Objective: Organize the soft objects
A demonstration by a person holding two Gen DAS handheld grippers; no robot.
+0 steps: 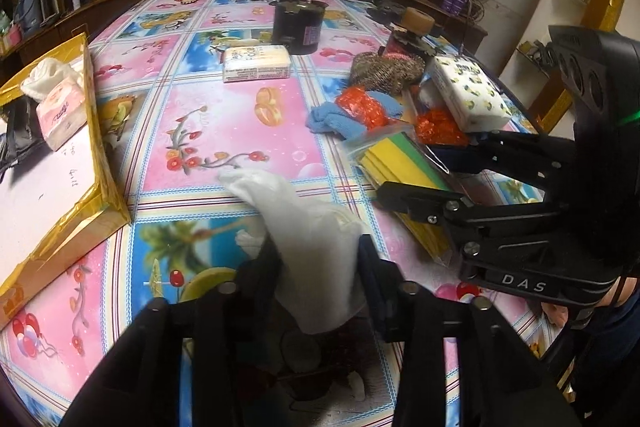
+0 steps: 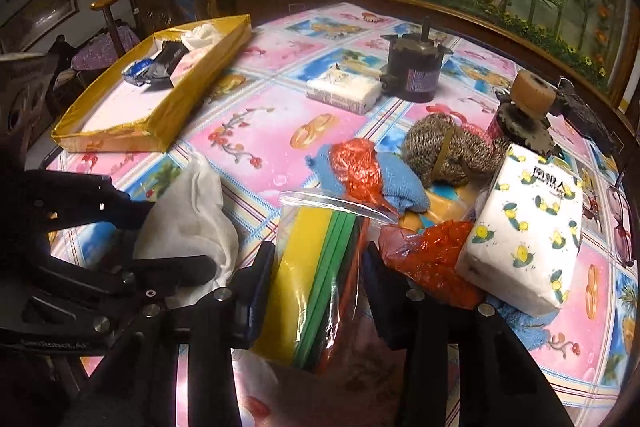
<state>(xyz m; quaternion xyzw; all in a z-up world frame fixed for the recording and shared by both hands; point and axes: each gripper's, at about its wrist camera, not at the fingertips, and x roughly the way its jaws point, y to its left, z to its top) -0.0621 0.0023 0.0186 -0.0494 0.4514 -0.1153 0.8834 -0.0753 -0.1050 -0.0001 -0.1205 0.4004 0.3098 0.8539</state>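
Observation:
A white cloth (image 1: 280, 195) lies crumpled on the flowered tablecloth, and my left gripper (image 1: 318, 247) is shut on its near end. In the right wrist view the same cloth (image 2: 192, 219) bulges between the left gripper's (image 2: 168, 239) fingers. My right gripper (image 2: 320, 259) is shut on a clear zip bag of yellow and green sponges (image 2: 304, 267), one pad on each side. From the left wrist view the right gripper (image 1: 416, 173) clamps that bag (image 1: 392, 163) just right of the cloth.
A gold-edged box (image 2: 160, 123) with a tissue pack (image 1: 60, 111) sits at the left. Behind the bag lie a blue towel (image 2: 400, 187), red netting (image 2: 356, 167), a knitted bundle (image 2: 440, 151) and a printed tissue pack (image 2: 528, 239). A dark motor (image 2: 414, 71) stands farther back.

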